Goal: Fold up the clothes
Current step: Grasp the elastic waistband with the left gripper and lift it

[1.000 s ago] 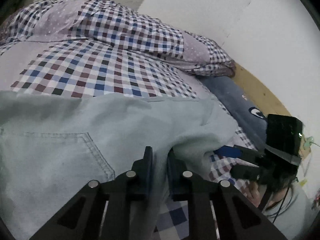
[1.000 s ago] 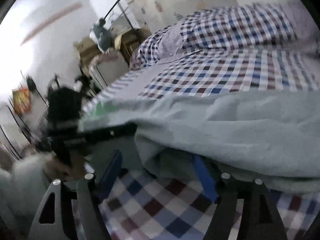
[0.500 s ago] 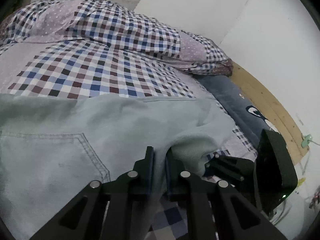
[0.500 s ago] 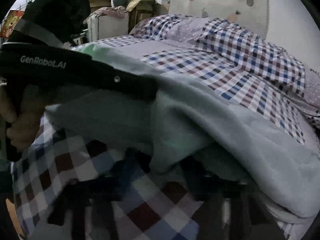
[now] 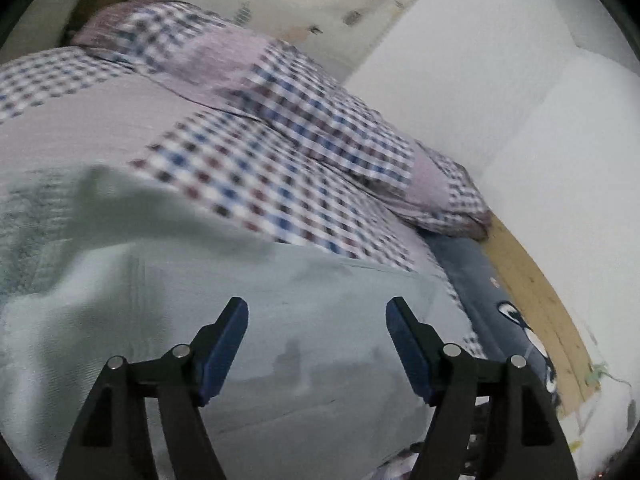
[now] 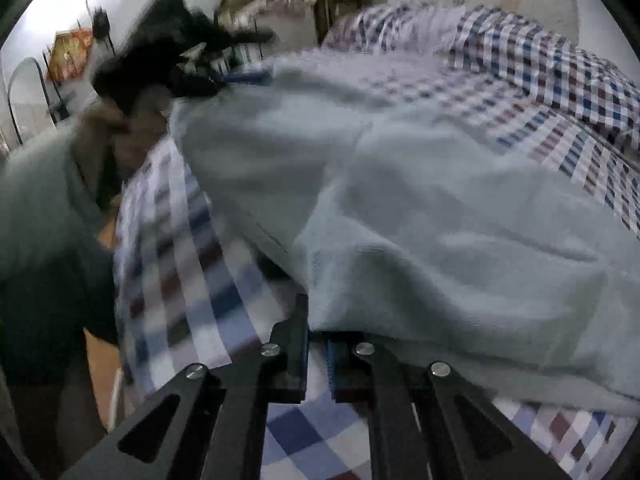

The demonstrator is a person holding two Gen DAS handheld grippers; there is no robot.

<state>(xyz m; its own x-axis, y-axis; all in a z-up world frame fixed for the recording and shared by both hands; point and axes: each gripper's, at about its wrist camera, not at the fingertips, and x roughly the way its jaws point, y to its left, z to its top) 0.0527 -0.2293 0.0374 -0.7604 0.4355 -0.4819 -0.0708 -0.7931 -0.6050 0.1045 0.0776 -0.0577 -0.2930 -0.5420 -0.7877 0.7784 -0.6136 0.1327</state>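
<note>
since before: my left tongs [image 5: 316, 320] let go, now wide apart; right tongs [image 6: 318, 336] pinch the jeans [image 6: 440, 208] hem. fold under way; next, carry hem across the bed [image 6: 192, 264].

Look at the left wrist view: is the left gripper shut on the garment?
No, the left gripper is open, its blue pads wide apart over the pale garment with nothing pinched between them.

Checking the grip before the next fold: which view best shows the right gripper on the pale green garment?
The right wrist view: the right gripper is shut on the pale green garment at its hem. The left wrist view shows only the garment under the open left gripper.
</note>
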